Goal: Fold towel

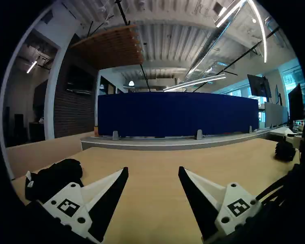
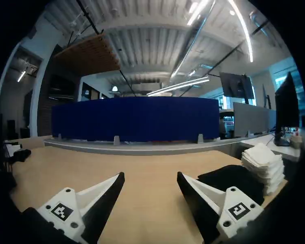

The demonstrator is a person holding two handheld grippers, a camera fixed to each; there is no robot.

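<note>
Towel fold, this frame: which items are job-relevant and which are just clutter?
Job:
- crumpled black cloth, likely a towel, beside the open left hand-held gripper
- flat black cloth by the open right hand-held gripper
- stack of folded white towels

Lying about:
- long blue fabric divider panel
- dark flat monitor
- small black lump, identity unclear

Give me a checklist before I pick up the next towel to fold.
1. Left hand-held gripper open, empty: ok.
2. Right hand-held gripper open, empty: ok.
3. Wooden table bare between the fingers: ok.
4. Black towel beside right hand-held gripper: ok.
5. Black towel lying flat: cannot tell.
6. White towel stack apart from black towel: cannot tell.
</note>
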